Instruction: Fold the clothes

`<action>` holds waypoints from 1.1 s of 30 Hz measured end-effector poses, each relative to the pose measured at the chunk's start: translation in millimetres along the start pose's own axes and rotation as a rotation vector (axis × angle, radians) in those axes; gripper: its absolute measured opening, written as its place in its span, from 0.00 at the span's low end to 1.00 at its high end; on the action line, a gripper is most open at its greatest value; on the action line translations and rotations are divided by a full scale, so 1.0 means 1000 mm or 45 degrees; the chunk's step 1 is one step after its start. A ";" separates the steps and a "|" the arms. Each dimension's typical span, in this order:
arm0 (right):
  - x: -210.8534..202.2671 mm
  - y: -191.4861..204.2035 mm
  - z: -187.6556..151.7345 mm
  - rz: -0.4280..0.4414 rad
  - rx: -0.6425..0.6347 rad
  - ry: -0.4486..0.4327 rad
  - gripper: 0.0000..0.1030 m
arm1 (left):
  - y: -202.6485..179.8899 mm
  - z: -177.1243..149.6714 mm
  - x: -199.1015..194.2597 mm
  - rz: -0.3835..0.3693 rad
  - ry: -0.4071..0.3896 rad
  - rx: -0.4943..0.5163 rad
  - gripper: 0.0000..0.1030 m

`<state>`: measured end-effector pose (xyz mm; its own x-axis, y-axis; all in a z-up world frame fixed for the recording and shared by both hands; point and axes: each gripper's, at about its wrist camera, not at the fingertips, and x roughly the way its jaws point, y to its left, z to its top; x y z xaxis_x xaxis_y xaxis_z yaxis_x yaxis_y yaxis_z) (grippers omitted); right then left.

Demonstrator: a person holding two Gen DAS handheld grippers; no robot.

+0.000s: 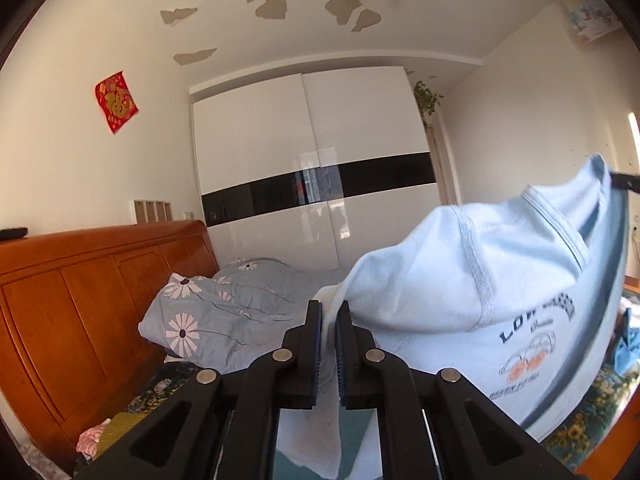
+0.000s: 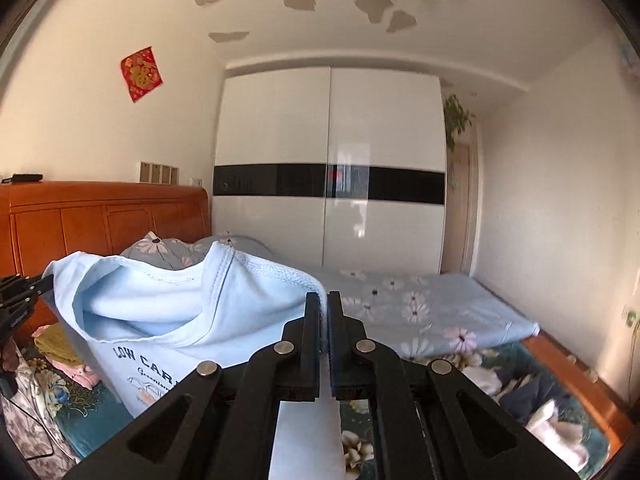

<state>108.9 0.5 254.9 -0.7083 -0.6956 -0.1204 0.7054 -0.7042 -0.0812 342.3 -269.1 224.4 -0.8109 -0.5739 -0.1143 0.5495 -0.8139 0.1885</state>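
left claw [image 1: 329, 312] clamped, right claw [image 2: 324, 304] clamped

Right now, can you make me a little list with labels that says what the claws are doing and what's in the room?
Left claw: shut on the light blue T-shirt
Right claw: shut on the same shirt, at its other side
Shirt: held up in the air above the bed, print facing the cameras
Bed: wooden headboard, flowered blue quilt
Behind: white wardrobe with a black band
Wall: red paper decoration
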 end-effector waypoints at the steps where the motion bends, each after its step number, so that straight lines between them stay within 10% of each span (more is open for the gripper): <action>1: -0.004 0.002 0.006 -0.003 -0.016 -0.021 0.03 | 0.002 0.001 -0.010 -0.006 -0.008 0.008 0.07; 11: 0.114 0.021 0.010 -0.042 -0.108 0.154 0.03 | 0.008 -0.034 0.061 -0.067 0.188 -0.069 0.07; 23: 0.383 0.004 -0.196 -0.111 0.007 0.799 0.03 | 0.017 -0.212 0.333 0.261 0.826 -0.221 0.01; 33: 0.437 -0.040 -0.302 -0.121 0.112 1.027 0.03 | -0.018 -0.290 0.391 -0.213 1.070 -0.352 0.02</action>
<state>-220.6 -232.2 -93.1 -0.5032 -0.3396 -0.7946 0.6149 -0.7868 -0.0531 73.9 -505.3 -106.7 -0.5298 -0.2343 -0.8151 0.5545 -0.8229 -0.1239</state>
